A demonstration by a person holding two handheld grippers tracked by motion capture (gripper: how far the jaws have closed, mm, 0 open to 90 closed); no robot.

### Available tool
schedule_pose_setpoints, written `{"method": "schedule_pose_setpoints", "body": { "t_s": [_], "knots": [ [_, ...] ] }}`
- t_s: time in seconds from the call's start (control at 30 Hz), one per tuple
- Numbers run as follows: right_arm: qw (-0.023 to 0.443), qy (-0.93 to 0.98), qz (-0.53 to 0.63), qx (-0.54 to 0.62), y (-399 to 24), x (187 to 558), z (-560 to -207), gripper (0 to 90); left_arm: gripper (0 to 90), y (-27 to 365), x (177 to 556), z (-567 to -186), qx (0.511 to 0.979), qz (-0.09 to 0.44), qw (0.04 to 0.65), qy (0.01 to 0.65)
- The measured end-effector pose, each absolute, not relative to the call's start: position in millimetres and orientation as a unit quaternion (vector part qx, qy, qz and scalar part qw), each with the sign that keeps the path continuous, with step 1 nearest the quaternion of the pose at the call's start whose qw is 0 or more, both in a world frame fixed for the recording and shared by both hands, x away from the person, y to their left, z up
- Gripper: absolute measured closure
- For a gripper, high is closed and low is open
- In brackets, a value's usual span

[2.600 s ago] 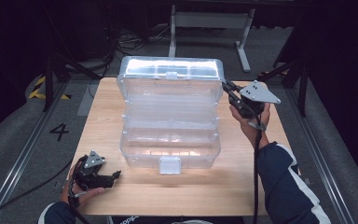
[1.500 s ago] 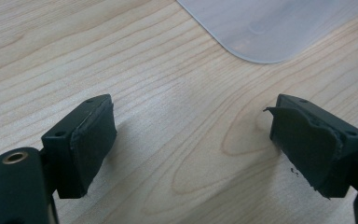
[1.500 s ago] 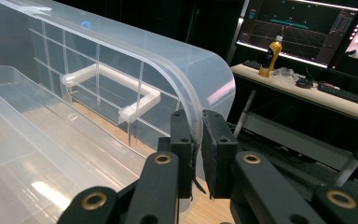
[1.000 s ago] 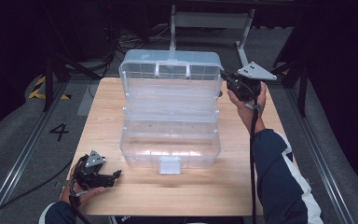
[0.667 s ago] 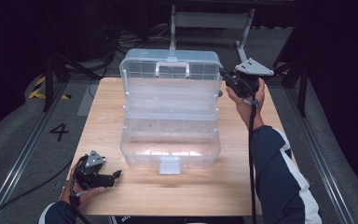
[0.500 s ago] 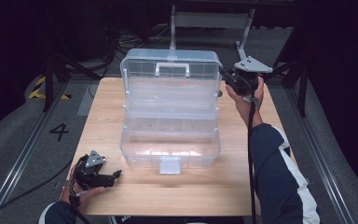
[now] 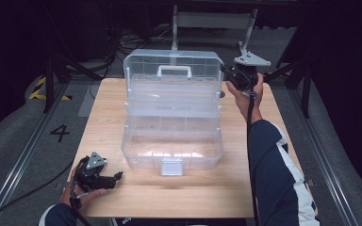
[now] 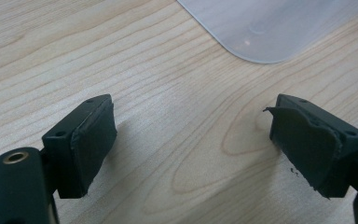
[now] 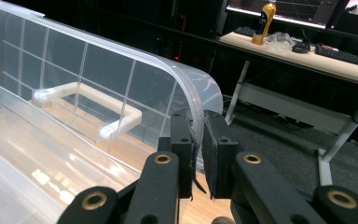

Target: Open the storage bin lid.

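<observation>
**Lid edge pinched at its right end, standing upright**

Right gripper (image 9: 196, 140): jaws nearly shut, clamped on the thin clear rim of the lid (image 7: 172, 77) at its right corner. Lid upright at the far edge of the box (image 7: 172, 143), long axis running leftward from the jaws, white handle (image 9: 86, 106) along it. Left gripper (image 8: 193, 149): jaws partly open, nothing between, hovering over bare table (image 7: 283, 136) just off the box's near left corner. Nearer hand to the lid: right.
</observation>
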State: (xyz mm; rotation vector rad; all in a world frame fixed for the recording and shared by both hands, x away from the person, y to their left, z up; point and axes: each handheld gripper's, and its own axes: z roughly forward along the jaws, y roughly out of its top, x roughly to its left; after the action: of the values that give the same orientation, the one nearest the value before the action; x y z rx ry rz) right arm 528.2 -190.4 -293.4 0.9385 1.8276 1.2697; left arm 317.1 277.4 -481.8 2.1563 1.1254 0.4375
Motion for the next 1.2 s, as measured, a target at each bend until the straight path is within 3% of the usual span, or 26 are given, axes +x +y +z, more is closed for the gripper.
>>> {"method": "schedule_pose_setpoints", "body": {
  "t_s": [1.2],
  "knots": [
    [0.337, 0.718, 0.457, 0.403, -181.7, 589.7, -315.5, 83.6, 14.9, 277.4, 318.7, -481.5, 0.827, 0.167, 0.328, 0.425]
  ]
}}
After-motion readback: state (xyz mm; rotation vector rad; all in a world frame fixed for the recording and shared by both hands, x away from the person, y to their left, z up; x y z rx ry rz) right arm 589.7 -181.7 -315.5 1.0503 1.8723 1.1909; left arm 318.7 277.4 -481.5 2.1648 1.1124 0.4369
